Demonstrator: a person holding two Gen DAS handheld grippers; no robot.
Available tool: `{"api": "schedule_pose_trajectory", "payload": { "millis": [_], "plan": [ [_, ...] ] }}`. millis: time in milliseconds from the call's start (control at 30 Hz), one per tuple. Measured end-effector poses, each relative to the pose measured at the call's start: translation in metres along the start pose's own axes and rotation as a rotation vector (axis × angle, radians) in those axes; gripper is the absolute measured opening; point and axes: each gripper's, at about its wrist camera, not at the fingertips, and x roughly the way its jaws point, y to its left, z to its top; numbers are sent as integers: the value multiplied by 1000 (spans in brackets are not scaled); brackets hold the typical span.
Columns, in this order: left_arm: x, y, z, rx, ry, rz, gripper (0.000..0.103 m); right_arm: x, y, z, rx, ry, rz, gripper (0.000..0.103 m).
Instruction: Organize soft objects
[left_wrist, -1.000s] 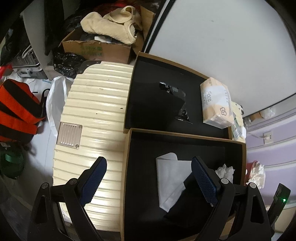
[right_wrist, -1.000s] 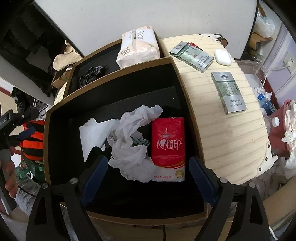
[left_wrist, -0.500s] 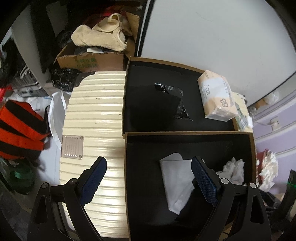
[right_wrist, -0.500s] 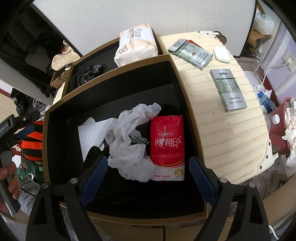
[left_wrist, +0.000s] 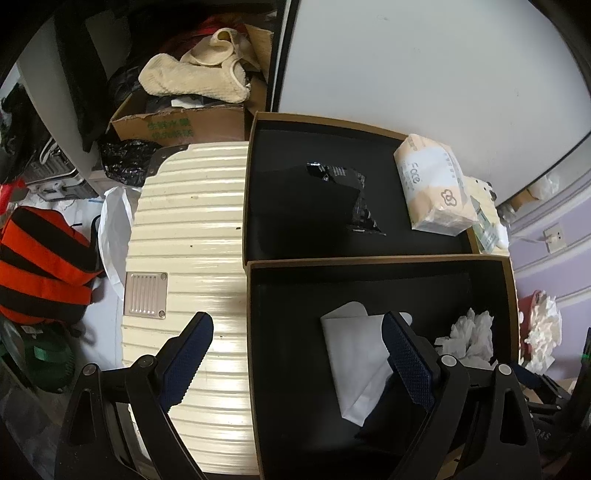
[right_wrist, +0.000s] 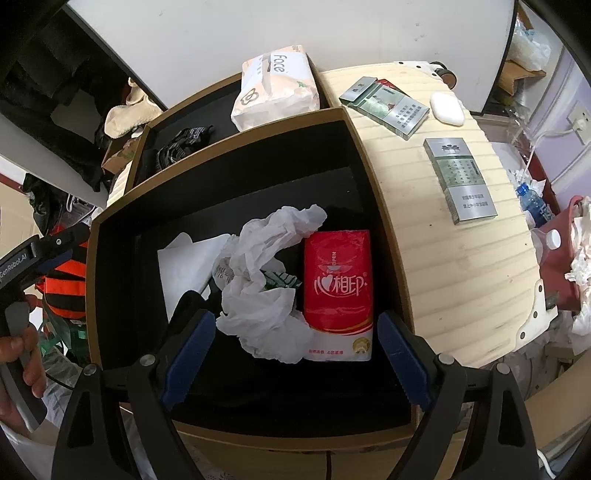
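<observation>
While both grippers hover spread wide and empty:
Red tissue pack (right_wrist: 338, 291): glossy soft rectangle, flat in near box (right_wrist: 362, 155), long axis running away from right gripper (right_wrist: 295, 360).
Crumpled plastic bag (right_wrist: 266, 288): thin, wrinkled, touching its left side.
Left gripper (left_wrist: 297, 360): above the near box's left wall.

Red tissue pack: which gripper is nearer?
Right. The right gripper hovers open just above the red tissue pack; the left gripper sits open at the box's far-left edge.

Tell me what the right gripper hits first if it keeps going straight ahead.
Likely the crumpled plastic bag in the near box, beside the red tissue pack. The right gripper is open; depth is uncertain.
</observation>
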Motion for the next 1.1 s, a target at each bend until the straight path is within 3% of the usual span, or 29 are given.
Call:
{"api": "schedule_pose_trajectory", "payload": {
  "millis": [1100],
  "plan": [
    [1, 1, 0, -12, 1, -4, 91, 0, -1, 2, -1, 1, -5, 89]
  ]
}}
